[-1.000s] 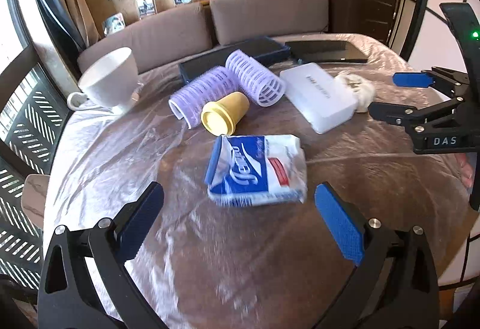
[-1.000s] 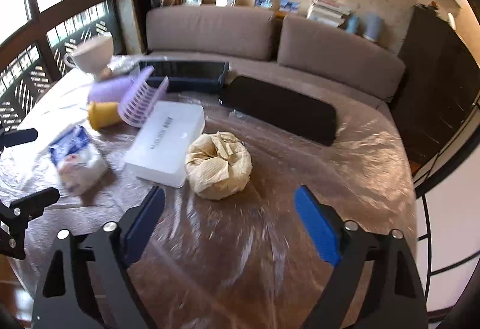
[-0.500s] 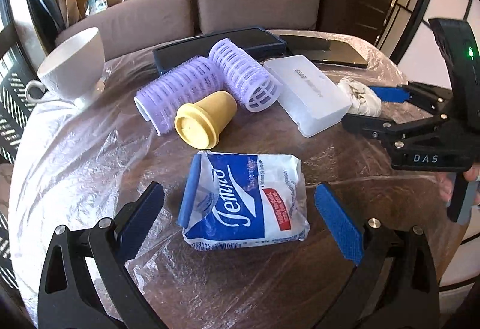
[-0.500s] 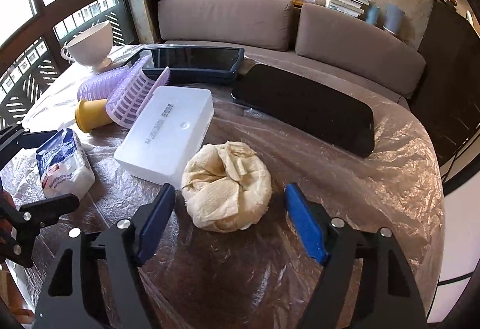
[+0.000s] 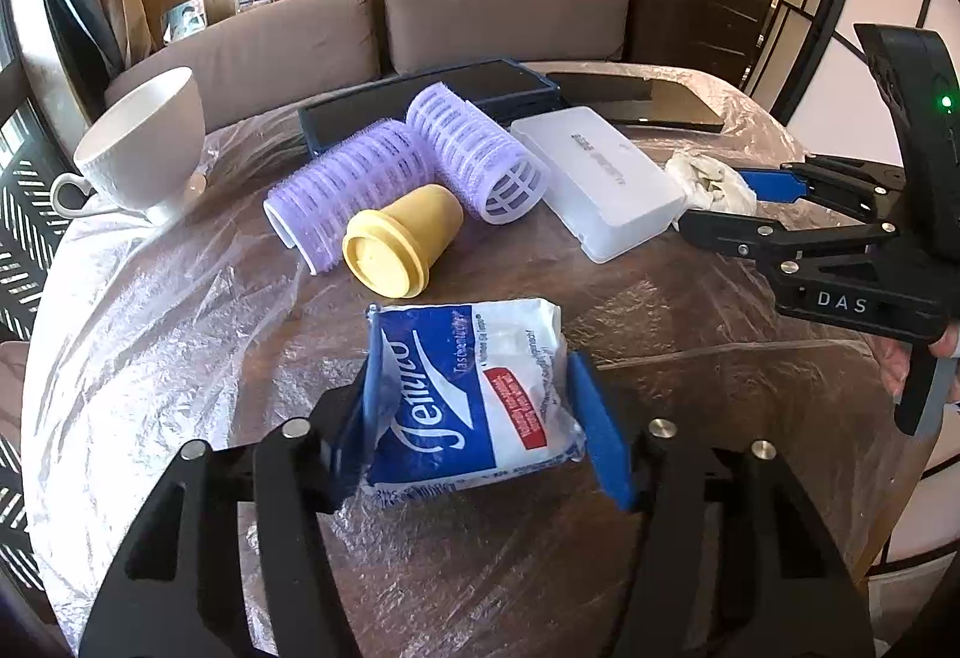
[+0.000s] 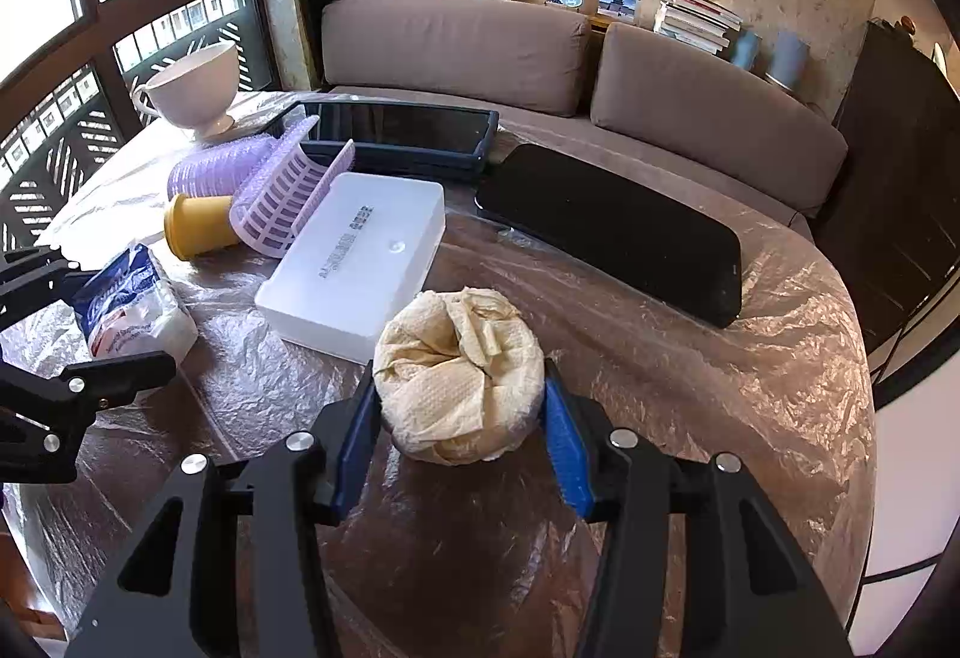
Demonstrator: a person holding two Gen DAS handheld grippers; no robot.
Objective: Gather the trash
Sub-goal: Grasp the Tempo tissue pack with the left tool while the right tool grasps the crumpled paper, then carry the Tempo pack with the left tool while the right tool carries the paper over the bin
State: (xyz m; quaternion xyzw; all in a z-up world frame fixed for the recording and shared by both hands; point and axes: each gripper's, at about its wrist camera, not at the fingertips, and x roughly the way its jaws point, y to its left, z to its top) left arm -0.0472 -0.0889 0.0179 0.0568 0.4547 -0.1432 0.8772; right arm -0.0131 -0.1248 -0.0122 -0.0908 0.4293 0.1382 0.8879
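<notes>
A blue and white tissue pack (image 5: 480,358) lies on the plastic-covered table (image 5: 180,358). My left gripper (image 5: 477,418) has its jaws closing on the pack, and both blue pads touch its sides. A crumpled beige paper wad (image 6: 459,358) sits beside the white box. The jaws of my right gripper (image 6: 459,400) are closing on the wad, with the pads pressing its left and right flanks. In the left wrist view the right gripper (image 5: 714,199) reaches in from the right around the wad (image 5: 702,178). In the right wrist view the tissue pack (image 6: 129,310) shows at the left.
Behind the pack lie a yellow cap (image 5: 402,238), two purple hair rollers (image 5: 474,154), a white plastic box (image 5: 600,178) and a white cup (image 5: 144,142). A tablet (image 6: 396,124) and a black phone (image 6: 612,226) lie farther back. A brown sofa (image 6: 456,46) rings the table.
Both grippers went from wide open to closed in on their objects: the left onto the tissue pack, the right onto the paper wad. Both sit closer to them.
</notes>
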